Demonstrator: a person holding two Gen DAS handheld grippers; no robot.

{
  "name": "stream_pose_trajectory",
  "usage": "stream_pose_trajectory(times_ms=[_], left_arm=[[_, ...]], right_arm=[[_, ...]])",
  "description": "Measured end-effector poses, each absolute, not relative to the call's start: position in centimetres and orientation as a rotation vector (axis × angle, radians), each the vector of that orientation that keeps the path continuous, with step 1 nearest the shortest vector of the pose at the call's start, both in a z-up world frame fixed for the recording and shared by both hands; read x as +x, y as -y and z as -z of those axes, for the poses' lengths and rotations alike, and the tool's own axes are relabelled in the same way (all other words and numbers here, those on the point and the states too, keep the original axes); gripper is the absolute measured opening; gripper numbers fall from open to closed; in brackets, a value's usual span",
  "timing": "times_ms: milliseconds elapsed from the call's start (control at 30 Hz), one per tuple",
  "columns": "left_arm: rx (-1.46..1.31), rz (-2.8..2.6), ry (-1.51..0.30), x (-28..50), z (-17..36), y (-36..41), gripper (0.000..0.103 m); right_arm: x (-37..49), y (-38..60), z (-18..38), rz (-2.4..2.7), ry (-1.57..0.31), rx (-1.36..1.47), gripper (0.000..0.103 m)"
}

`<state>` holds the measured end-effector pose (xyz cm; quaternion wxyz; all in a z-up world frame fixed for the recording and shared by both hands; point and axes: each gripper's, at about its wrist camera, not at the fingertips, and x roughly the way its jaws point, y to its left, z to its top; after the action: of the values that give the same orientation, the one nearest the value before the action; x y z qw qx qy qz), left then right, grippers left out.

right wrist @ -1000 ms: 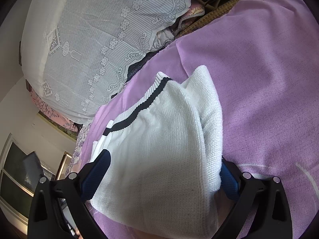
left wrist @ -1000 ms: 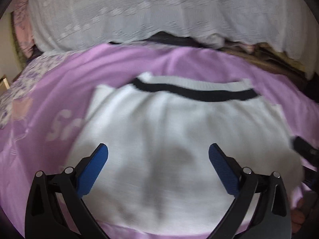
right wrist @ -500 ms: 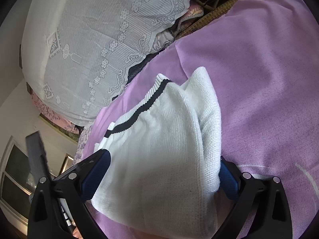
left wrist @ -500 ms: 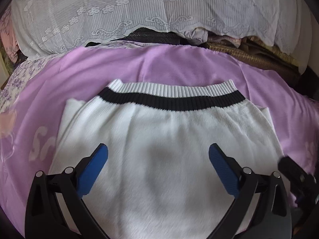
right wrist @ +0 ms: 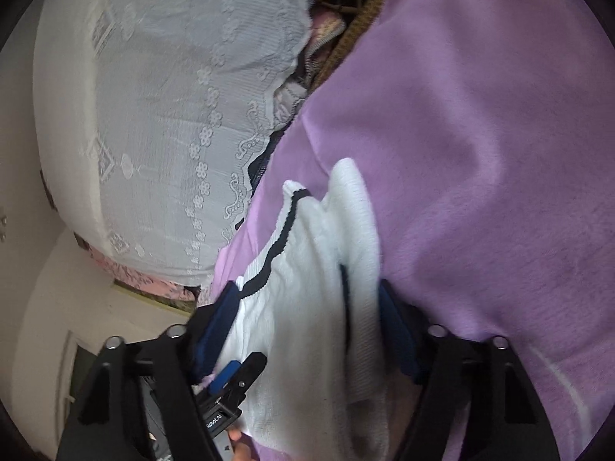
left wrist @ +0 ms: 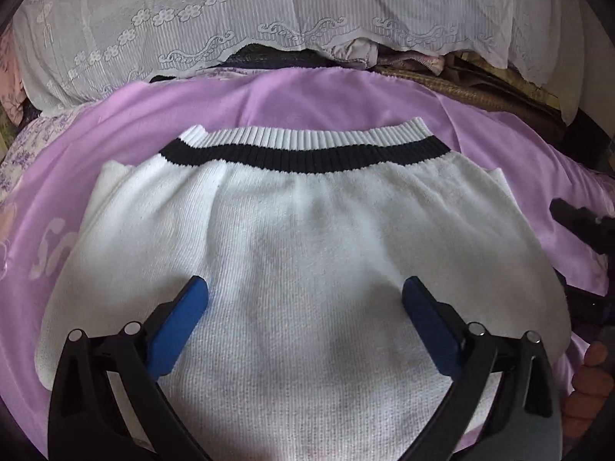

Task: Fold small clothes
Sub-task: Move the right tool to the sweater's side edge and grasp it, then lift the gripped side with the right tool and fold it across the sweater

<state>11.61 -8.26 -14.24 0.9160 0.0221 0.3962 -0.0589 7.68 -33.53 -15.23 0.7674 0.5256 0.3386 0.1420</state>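
Jaws first, from your left wrist view: your left gripper stands wide open, its two blue pads hovering over one white knitted garment with a black stripe below its ribbed hem, pressing nothing. That garment lies flat on the purple fleece blanket, directly ahead of and beneath the jaws. Its long axis runs side to side across the view, with the ribbed hem at the far edge. A white lace-trimmed cover drapes over the bedding beyond. At the right edge you see a black part of the other tool, and fingertips at the lower right.

From your right wrist view: your right gripper has just been closing, and the garment's right side sits bunched between its two blue pads. The picture is blurred, so whether the pads already press the knit cannot be told. The garment stretches away ahead and left from these jaws. Your left tool's blue-tipped finger shows low and left.

Your right hand is the nearer one to the edge that a fold would likely lift. Count: one garment, one blanket, two grippers.
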Motion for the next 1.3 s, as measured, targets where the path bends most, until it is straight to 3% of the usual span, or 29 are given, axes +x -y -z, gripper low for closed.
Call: stream_pose_trajectory(times_ms=[100, 367, 500, 867, 1100, 1300], left_arm=[[0.049, 0.119, -0.824, 11.8, 14.5, 8.4, 0.099], [0.084, 0.124, -0.825, 10.5, 14.3, 8.7, 0.099], [0.079, 0.121, -0.827, 10.5, 14.2, 8.6, 0.099], [0.185, 0.000, -0.844, 10.7, 12.1, 2.6, 0.098], [0.055, -0.071, -0.868, 10.4, 13.1, -4.9, 0.099], [-0.014, -0.035, -0.862, 10.6, 14.1, -5.6, 0.099]], right_arm=[[7.7, 33.9, 16.1, -0.291, -0.757, 1.169, 0.038], [8.3, 32.8, 15.6, -0.291, -0.779, 1.079, 0.041], [8.6, 32.2, 15.8, -0.281, -0.812, 1.025, 0.028], [8.7, 31.8, 15.9, -0.271, -0.802, 0.994, 0.029], [8.7, 31.3, 15.5, -0.268, -0.805, 0.934, 0.030], [8.9, 31.1, 15.5, -0.271, -0.794, 0.909, 0.030]])
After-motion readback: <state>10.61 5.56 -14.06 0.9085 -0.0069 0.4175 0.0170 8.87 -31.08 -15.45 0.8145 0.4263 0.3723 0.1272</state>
